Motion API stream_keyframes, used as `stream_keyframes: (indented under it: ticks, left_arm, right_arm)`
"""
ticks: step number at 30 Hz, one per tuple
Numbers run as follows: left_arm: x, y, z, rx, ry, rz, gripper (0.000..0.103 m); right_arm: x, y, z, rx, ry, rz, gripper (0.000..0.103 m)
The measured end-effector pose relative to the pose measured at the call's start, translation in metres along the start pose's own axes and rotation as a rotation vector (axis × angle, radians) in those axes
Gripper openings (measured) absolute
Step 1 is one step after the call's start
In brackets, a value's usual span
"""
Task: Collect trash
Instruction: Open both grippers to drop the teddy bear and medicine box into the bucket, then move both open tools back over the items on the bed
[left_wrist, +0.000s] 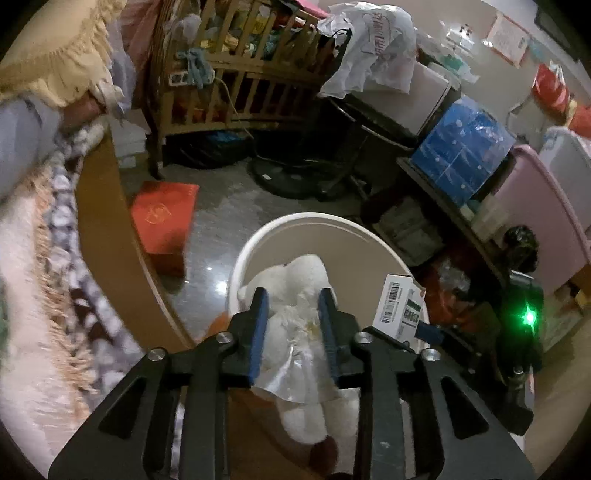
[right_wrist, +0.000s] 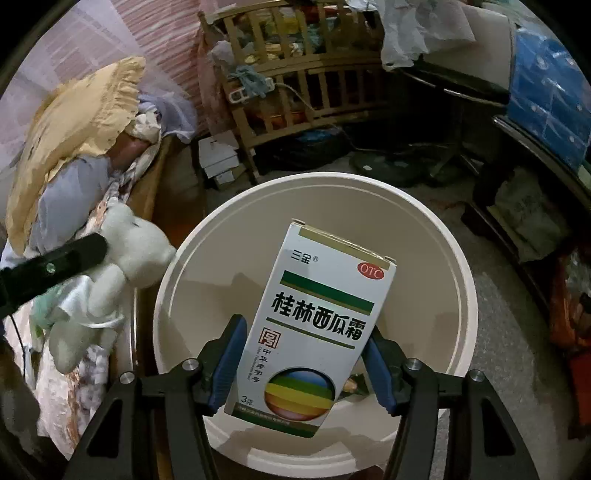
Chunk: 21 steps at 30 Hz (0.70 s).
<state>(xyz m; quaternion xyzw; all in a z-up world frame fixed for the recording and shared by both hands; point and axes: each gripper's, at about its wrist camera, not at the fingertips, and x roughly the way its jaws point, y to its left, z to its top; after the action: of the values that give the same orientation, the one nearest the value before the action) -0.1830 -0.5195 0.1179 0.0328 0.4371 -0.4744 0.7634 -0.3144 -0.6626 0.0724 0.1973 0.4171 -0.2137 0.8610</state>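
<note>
Gripping a white medicine box (right_wrist: 314, 328), the right gripper (right_wrist: 301, 363) is holding it above the open mouth of a white bin (right_wrist: 458, 266), its blue fingers (right_wrist: 227, 363) pressing on the box's two long sides. The box is tilting slightly to the right, its printed face with Chinese lettering and a red OTC mark turned toward the camera. In the left wrist view the same box (left_wrist: 400, 306) is showing its barcode side at the right rim of the bin (left_wrist: 251, 247).

The left gripper (left_wrist: 293, 328) is clamping a white plush toy (left_wrist: 303, 317) between its blue fingers (left_wrist: 258, 332), at the toy's middle, where a pale satin dress is bunching. The toy is hanging over the near left edge of the bin. Seen from the right wrist, the toy (right_wrist: 122, 254) is sitting just left of the bin, in front of the bed (right_wrist: 62, 373).

A red box (left_wrist: 162, 218) is lying on the floor beyond the bin to the left, beside the bed's wooden frame. A wooden crib (left_wrist: 236, 77) is standing far behind, and a blue package (left_wrist: 461, 147) is resting on a shelf to the right.
</note>
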Motion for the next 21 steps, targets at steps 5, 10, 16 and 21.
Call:
stream_keyframes:
  ticks: [5, 10, 16, 21]
  left_arm:
    - [-0.003, 0.001, -0.002, 0.002, -0.012, -0.005, 0.050]
    - [-0.021, 0.008, -0.005, -0.004, -0.023, 0.039, 0.050]
    - [-0.050, 0.024, -0.018, -0.016, -0.047, 0.138, 0.050]
    - [-0.075, 0.042, -0.034, -0.046, -0.054, 0.198, 0.050]
  right_arm:
    - [-0.004, -0.004, 0.002, 0.016, -0.026, -0.028, 0.071]
    - [-0.008, 0.003, 0.000, 0.000, -0.037, -0.002, 0.071]
    - [-0.011, 0.023, -0.006, -0.042, -0.044, 0.059, 0.071]
    - [-0.017, 0.046, -0.011, -0.072, -0.065, 0.104, 0.071]
